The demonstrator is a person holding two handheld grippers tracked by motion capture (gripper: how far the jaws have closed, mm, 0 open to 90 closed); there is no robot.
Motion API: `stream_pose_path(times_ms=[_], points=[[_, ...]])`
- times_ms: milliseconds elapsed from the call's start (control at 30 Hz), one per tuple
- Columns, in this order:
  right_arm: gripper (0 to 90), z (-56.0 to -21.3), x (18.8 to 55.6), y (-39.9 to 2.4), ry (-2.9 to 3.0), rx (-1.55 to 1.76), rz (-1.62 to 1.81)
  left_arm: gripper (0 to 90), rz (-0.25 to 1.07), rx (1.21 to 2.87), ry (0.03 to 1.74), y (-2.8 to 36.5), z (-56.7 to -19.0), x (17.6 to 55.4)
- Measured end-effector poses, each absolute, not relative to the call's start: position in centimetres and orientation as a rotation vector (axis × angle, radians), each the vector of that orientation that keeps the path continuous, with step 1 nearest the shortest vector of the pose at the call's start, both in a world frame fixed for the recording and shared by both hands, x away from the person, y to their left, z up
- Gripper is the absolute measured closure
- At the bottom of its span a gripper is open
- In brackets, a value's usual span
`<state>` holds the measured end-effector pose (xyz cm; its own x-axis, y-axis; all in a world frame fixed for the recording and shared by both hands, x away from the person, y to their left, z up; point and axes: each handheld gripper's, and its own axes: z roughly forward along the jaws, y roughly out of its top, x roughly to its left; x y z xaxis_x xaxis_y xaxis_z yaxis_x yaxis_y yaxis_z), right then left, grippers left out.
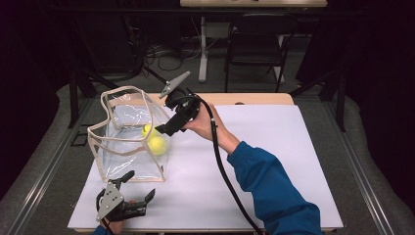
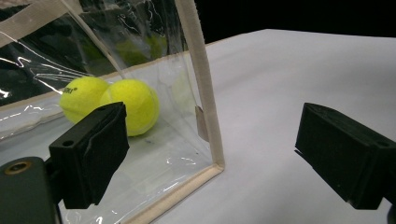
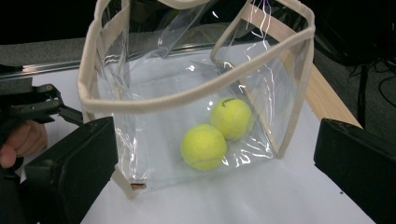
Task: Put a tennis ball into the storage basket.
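— Where are the tennis balls?

— Both tennis balls (image 1: pixel 155 142) lie on the bottom of the clear bag (image 1: pixel 128 134), touching each other. The bag stands upright on the white sheet (image 1: pixel 274 161) that covers the table, toward its left side.

— And the right gripper (image 1: pixel 166 131)?

— It hangs just beside the bag's right wall, above the balls. Its jaws stand wide apart with nothing between them.

— The left gripper (image 1: pixel 139 187)?

— It rests low at the near edge, just in front of the bag's near corner. Its jaws are also spread, holding nothing.
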<state>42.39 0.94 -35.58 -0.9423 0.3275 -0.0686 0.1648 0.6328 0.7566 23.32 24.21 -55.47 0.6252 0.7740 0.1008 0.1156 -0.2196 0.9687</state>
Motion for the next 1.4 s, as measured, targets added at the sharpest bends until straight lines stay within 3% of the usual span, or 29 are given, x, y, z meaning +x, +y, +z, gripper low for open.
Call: stream_pose_path(times_ms=[1400], points=[[0.0, -42.3, 38.4, -10.1, 2.611, 0.546, 1.129, 9.4, 0.727, 1.713, 0.736, 24.0, -55.5, 23.3]])
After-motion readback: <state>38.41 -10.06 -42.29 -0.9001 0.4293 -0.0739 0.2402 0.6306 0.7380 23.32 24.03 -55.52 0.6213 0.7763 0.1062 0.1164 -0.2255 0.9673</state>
